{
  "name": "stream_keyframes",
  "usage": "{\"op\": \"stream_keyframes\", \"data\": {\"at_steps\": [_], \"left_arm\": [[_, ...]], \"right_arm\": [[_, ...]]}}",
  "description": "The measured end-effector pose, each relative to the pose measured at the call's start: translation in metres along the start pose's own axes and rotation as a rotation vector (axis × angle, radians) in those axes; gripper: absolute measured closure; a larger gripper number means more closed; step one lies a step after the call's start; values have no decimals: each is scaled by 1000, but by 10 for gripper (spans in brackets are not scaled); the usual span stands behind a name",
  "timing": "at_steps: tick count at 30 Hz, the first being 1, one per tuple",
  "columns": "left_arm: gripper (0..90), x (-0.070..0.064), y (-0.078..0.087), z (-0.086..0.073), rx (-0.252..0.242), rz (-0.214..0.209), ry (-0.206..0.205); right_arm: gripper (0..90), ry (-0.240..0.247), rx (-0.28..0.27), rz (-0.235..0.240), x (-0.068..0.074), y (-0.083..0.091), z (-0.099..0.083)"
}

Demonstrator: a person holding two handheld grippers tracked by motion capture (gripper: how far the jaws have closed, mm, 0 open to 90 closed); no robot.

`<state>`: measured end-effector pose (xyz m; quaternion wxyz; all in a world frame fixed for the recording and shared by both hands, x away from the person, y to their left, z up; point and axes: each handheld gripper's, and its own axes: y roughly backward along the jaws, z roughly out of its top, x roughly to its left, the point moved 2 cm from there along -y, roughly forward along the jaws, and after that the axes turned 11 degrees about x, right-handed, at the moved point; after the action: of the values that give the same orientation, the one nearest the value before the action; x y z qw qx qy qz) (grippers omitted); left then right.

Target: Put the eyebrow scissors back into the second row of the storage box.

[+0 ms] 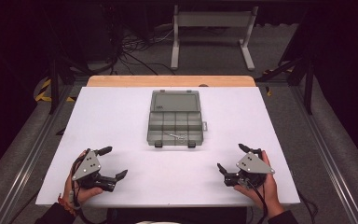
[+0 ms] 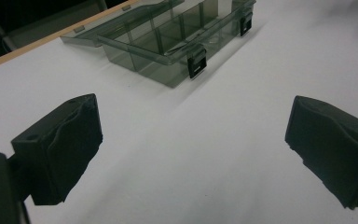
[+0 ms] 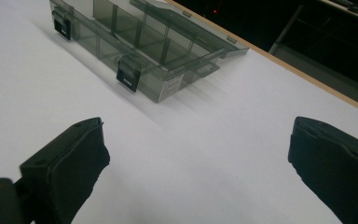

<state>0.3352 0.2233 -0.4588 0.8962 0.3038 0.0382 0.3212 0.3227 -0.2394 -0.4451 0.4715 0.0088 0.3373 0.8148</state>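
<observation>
Smoky clear plastic organiser box [image 1: 175, 122] lies open on matte white table [image 1: 121, 121]; left gripper [image 1: 113, 163] and right gripper [image 1: 229, 158] both gape.

A smoky clear compartment box [image 1: 175, 122] lies open mid-table, lid flat behind, latches forward.

table [image 1: 121, 121]: bare white all round, loads of room | box [image 1: 175, 122]: sits mid-table, lid flopped open toward the far edge, the one thing in the way | left gripper [image 1: 112, 163] & right gripper [image 1: 230, 158]: near edge, well apart from box, nothing between them
</observation>
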Motion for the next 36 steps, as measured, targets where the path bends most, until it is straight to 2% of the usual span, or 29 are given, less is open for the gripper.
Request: {"op": "stream_keyframes", "data": {"at_steps": [6, 16, 36], "left_arm": [[45, 0, 0, 0, 2, 1, 2], [45, -1, 1, 0, 2, 0, -8], [44, -1, 0, -2, 7, 6, -3]], "right_arm": [[52, -8, 6, -2, 0, 1, -5], [52, -21, -26, -11, -1, 5, -3], [52, -12, -34, -13, 3, 2, -2]]}}
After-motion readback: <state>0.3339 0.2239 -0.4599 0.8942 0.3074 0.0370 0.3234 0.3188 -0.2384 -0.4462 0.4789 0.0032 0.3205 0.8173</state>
